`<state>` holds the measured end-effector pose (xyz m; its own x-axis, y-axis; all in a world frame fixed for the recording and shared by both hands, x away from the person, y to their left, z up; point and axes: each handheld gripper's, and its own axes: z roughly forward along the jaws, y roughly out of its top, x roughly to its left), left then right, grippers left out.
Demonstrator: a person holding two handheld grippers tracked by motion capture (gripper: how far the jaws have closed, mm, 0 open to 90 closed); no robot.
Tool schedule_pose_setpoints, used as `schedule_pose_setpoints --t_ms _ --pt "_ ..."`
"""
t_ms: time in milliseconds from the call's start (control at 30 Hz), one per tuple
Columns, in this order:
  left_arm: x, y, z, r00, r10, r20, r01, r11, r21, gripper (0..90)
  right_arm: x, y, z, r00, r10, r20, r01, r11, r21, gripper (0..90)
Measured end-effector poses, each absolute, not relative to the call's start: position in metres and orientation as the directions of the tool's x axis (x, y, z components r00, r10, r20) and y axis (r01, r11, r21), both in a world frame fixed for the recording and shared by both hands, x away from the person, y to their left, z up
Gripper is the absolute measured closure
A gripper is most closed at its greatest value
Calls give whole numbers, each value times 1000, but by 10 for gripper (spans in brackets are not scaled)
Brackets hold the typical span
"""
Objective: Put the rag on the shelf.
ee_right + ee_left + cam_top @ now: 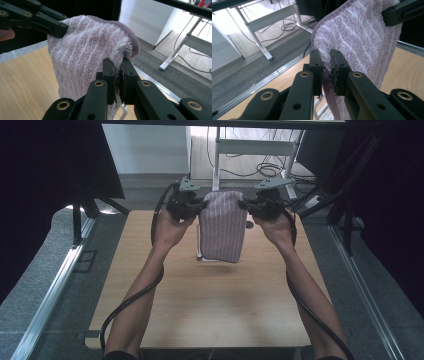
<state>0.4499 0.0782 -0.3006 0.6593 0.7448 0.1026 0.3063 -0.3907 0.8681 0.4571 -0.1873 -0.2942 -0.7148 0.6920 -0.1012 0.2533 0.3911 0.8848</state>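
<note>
Between the two grippers hangs a striped purple towel [222, 226], the left gripper [201, 205] and right gripper [244, 204] each clenched on an upper edge, above the wooden table [210, 305].

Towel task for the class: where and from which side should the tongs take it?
Grip the striped towel at its two top corners, one from each side, as the left tongs and right tongs do. It is limp, so it then hangs flat above the table.
</note>
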Motion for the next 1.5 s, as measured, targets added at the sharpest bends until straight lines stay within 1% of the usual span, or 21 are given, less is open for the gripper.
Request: schedule_pose_setpoints --t_ms 333,567,667,833,1167,1333,1500 --pt "466 83 -284 639 761 113 304 -385 871 805 476 -179 -278 -701 703 -116 239 386 891 840" --pt "479 82 -280 620 776 117 313 -382 869 799 494 -177 -277 -691 716 -103 247 368 896 839" --pt "486 80 -281 602 787 137 310 -388 868 794 500 -177 -278 -688 719 -98 249 361 899 837" --pt "499 77 -289 573 806 146 319 -384 866 786 515 -175 -283 -676 732 -86 266 350 898 832" --pt "527 63 -314 497 829 257 325 -452 831 775 540 -169 -301 -654 752 -82 305 361 881 830" --pt "536 59 -326 489 833 259 349 -459 817 767 551 -168 -312 -646 760 -74 334 368 868 827" --pt "543 57 -340 500 828 254 397 -480 782 757 559 -167 -326 -640 766 -58 367 372 852 823"
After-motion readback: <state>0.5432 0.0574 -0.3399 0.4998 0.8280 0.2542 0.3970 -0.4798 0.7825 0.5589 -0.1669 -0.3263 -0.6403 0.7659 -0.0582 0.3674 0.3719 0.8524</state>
